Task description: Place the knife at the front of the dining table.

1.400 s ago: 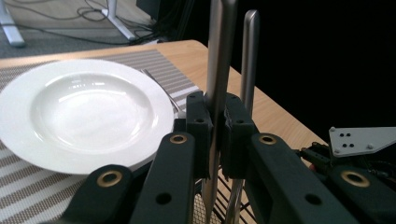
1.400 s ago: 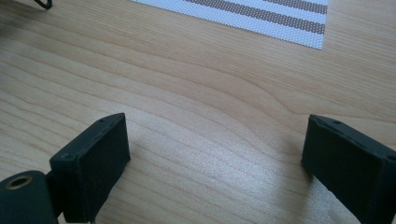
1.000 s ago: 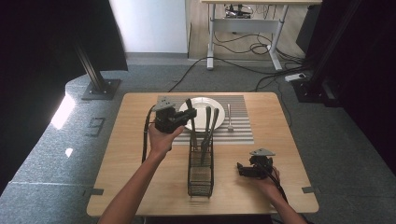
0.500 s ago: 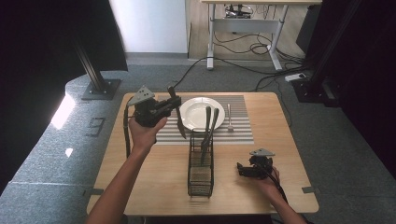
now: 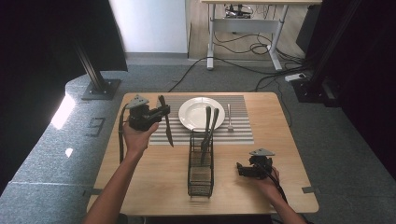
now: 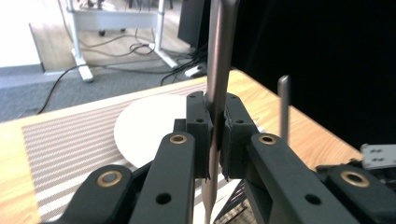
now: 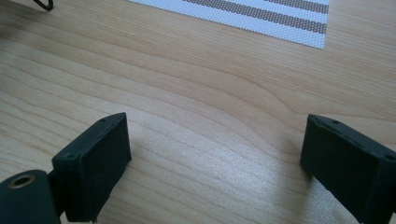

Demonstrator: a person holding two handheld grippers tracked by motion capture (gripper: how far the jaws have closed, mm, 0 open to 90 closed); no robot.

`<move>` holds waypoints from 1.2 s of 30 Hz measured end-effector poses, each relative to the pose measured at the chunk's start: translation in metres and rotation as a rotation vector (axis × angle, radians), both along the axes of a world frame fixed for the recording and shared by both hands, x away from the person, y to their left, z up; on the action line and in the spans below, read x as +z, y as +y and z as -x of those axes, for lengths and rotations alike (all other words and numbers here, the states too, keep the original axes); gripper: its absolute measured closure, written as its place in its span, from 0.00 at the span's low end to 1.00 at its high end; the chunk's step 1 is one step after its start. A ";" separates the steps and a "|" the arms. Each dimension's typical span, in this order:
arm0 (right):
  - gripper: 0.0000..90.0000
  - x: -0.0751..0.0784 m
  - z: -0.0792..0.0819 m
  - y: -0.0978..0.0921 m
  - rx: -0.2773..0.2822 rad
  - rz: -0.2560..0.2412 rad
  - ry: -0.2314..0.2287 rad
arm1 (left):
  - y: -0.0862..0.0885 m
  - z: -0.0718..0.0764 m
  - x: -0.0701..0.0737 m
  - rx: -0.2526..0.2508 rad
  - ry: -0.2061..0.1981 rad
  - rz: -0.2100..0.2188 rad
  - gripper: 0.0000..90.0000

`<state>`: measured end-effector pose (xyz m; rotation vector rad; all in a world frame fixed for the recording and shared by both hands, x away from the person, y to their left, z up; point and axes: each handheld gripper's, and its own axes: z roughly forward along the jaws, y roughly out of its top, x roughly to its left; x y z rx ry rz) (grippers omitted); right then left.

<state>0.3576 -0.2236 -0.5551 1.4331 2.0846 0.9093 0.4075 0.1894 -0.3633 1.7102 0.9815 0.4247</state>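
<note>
High view shows, at the left of the bench [image 5: 140,186], the person's left hand [image 5: 135,138] raising the left gripper [image 5: 163,111] above the left end of the striped placemat [image 5: 243,133]; its jaws are clamped on a knife [image 5: 166,125], which hangs nearly upright with its tip pointing down over the mat, clear of the surface; left gripper view confirms the hold, the two black pads pressed against the metal knife [image 6: 216,93] from both sides, with the white plate [image 6: 149,128] lying behind them on the mat; just right of the knife in the high view, the plate [image 5: 198,112] rests on the placemat; in front of it stands a black wire caddy [image 5: 201,168], with two dark-handled utensils [image 5: 208,123] leaning up out of its far end toward the plate; a fork [image 5: 229,116] lies on the mat just right of the plate, apart from it; farther right, near the front edge, the right hand holds the right gripper [image 5: 240,169] low over bare wood, well apart from the caddy; right gripper view shows its jaws spread wide with nothing between them, the wood grain under them and a corner of the placemat [image 7: 261,14] beyond.
</note>
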 end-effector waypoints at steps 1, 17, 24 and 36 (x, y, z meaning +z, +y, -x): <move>0.09 0.000 0.000 0.000 0.000 0.000 0.000 | 0.001 -0.001 -0.002 0.003 0.006 -0.005 0.93; 0.10 0.000 0.000 0.000 0.002 0.000 0.000 | 0.009 -0.028 -0.032 0.063 0.097 -0.069 0.93; 0.10 0.000 0.000 0.000 0.003 -0.002 0.000 | 0.011 -0.034 -0.041 0.071 0.133 -0.098 0.93; 0.10 0.000 0.000 0.000 0.003 -0.003 0.000 | 0.006 -0.053 -0.052 0.093 0.177 -0.136 0.93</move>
